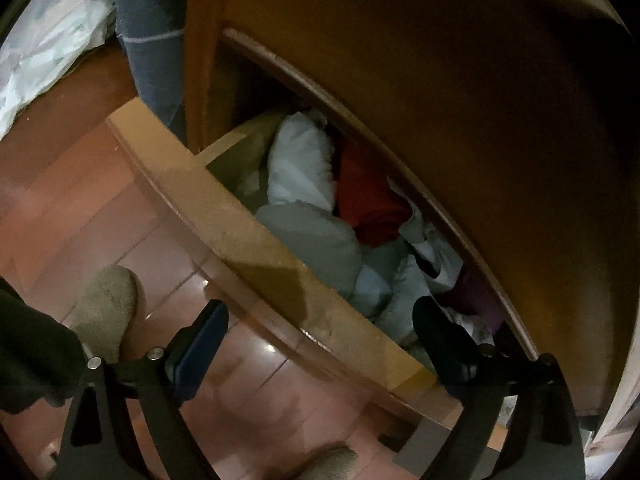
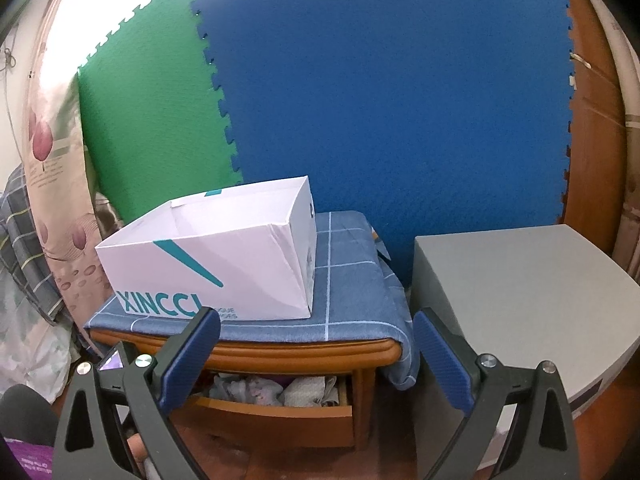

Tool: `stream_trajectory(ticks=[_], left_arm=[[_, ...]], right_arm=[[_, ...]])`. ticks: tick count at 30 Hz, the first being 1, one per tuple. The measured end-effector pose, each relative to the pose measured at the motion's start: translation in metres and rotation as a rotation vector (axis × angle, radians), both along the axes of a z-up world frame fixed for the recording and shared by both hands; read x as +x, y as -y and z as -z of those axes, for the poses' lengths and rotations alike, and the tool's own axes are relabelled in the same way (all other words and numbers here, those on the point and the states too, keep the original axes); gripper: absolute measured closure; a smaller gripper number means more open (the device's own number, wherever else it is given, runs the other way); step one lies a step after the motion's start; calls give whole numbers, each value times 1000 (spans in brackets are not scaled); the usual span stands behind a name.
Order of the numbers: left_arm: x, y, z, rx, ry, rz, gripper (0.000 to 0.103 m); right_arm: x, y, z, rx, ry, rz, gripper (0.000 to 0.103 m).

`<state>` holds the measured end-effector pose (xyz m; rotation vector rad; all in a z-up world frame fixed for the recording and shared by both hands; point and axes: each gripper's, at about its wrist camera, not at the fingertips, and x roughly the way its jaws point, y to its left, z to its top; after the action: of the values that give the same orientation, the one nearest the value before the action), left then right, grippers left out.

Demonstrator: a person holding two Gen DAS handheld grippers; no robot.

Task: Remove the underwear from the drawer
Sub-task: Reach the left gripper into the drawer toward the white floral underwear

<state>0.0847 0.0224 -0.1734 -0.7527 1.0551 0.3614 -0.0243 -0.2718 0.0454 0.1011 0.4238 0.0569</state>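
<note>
The wooden drawer point(image 1: 248, 240) stands pulled out, packed with crumpled underwear: a white piece point(image 1: 300, 168), a red one point(image 1: 368, 196), a grey one point(image 1: 316, 240), a pale blue one point(image 1: 384, 284) and a purple one point(image 1: 476, 292). My left gripper point(image 1: 320, 316) points steeply down and is open, straddling the drawer front. One of its fingers point(image 1: 436, 324) hangs over the clothes at the drawer's near end, the other is over the floor. My right gripper point(image 2: 316, 328) is open and empty, held back from the same drawer point(image 2: 280, 412), whose clothes point(image 2: 276, 390) show below it.
The nightstand top point(image 1: 440, 80) overhangs the back of the drawer. On its blue checked cloth point(image 2: 352, 280) sits an open white box point(image 2: 224, 256). A grey cabinet point(image 2: 520, 280) stands to the right, foam mats point(image 2: 380, 100) behind. A slippered foot point(image 1: 106, 308) rests on the tiled floor point(image 1: 80, 200).
</note>
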Motion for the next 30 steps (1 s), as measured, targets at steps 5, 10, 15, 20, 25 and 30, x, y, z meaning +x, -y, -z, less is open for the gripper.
stream_trajectory(ticks=[5,10,15,20,25,30], left_arm=[[-5,4,-3,-14,-15,10,27],[-19,5,-4,-19,-57,36,27],[-36,1,-7,-29,-99,79,26],[-48,4,-6,-29,-122,104,25],[-57,4,-8,-9,-50,95,24],[-67,2,-2,-14,-72,119,23]], right_arm=[[1,2,1,9,-17,-12,4],[2,7,2,34,-26,-6,4],[2,14,3,58,-39,4,4],[2,19,4,73,-46,9,4],[1,19,4,72,-47,11,4],[0,20,5,75,-46,14,4]])
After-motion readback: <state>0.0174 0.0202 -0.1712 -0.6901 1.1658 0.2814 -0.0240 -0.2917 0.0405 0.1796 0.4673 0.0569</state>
